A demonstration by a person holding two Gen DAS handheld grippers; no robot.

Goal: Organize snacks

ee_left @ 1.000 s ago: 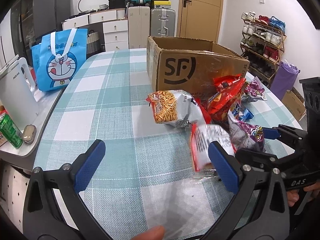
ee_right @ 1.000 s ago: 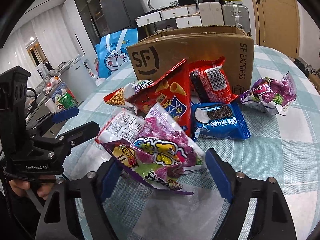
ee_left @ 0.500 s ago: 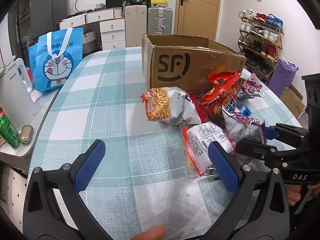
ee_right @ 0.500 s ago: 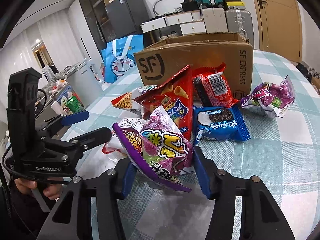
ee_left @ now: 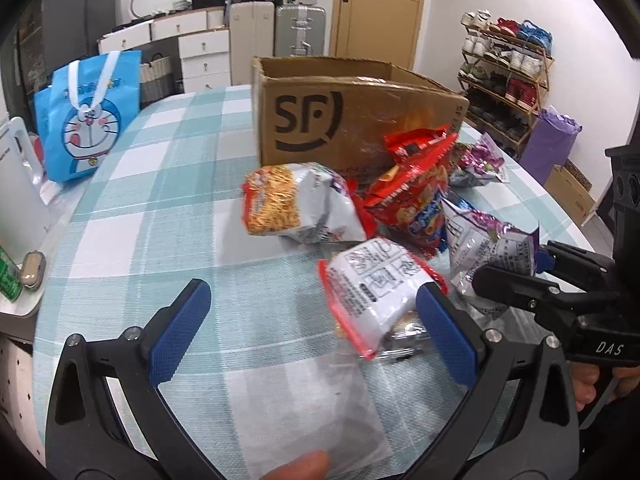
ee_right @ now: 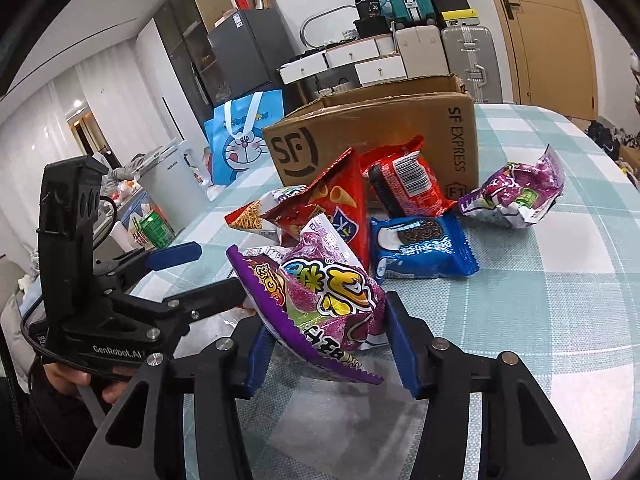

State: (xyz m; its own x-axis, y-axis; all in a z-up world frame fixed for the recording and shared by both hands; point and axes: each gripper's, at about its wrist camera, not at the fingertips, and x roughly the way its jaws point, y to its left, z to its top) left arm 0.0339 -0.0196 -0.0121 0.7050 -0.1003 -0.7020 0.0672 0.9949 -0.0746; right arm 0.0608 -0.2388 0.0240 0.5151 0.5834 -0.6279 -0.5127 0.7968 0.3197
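R gripper [ee_right: 326, 346] fingers clamped on purple snack bag [ee_right: 320, 300], bag tilted, just above desk [ee_right: 560, 320]. L gripper [ee_left: 312, 332] fingers wide apart, empty; white/red packet [ee_left: 372, 296] lies by its right finger. Other snacks piled in front of SF box [ee_left: 340, 128], w/ oreo pack [ee_right: 420, 246] beside them

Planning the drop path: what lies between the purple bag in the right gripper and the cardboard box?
In the right wrist view, a red cone-snack bag stands between the purple bag and the box.
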